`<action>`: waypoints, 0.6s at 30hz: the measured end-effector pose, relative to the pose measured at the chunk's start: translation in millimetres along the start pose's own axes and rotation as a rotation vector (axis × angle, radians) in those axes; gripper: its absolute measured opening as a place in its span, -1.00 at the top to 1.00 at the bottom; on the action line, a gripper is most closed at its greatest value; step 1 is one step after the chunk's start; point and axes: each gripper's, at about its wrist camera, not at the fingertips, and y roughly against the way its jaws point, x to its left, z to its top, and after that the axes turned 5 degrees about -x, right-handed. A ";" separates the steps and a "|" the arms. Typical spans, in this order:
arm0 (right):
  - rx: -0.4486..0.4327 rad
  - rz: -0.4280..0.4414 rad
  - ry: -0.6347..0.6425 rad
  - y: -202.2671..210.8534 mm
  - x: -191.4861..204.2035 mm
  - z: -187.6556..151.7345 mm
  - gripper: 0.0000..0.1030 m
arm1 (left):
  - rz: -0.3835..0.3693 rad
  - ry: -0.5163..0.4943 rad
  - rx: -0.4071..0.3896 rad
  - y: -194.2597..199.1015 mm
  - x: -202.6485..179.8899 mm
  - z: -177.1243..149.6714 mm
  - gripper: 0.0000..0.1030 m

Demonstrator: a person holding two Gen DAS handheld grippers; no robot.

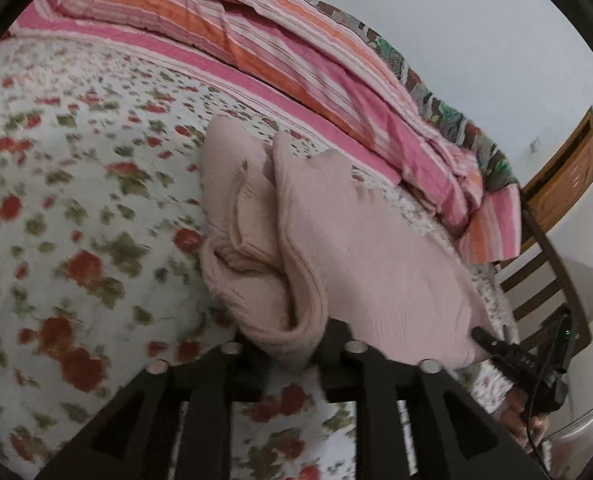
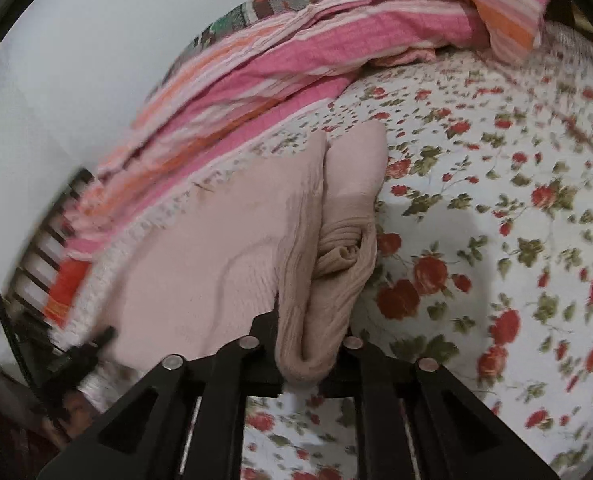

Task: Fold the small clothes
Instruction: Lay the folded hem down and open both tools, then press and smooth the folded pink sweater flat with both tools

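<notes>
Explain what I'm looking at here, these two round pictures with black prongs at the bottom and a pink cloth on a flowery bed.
No robot here: a person holds a two-finger gripper in each hand, each carrying a wide-angle camera looking along its fingers. One picture comes from the left gripper, the other from the right gripper. Each pinches a bunched edge of the same pale pink knit garment, which lies on a floral bedsheet. Behind it lies a pink and orange striped blanket. Each view also catches the other gripper at its edge.

A pale pink knit garment [image 2: 216, 248] lies on a bedsheet [image 2: 496, 200] printed with red roses. The right gripper [image 2: 306, 346] pinches its bunched, folded edge between black fingers [image 2: 262, 336]. A pink-and-orange striped blanket [image 2: 256, 76] lies behind.
</notes>
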 end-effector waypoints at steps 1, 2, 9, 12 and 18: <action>-0.014 -0.024 0.036 3.2 3.1 0.9 0.51 | 0.019 -0.017 -0.007 4.0 0.5 2.9 0.41; -0.033 -0.044 0.077 7.7 6.3 2.5 0.43 | 0.042 -0.039 -0.029 10.8 1.6 7.0 0.31; -0.121 -0.073 0.105 13.0 7.7 41.1 0.22 | 0.072 -0.133 -0.123 18.1 -0.8 46.0 -0.07; -0.121 -0.100 0.084 -7.5 11.3 65.9 0.22 | 0.099 -0.191 -0.105 -6.8 -15.1 71.7 -0.07; -0.075 -0.187 0.079 -63.4 19.2 99.3 0.32 | 0.140 -0.260 -0.059 -69.2 -38.4 107.4 -0.04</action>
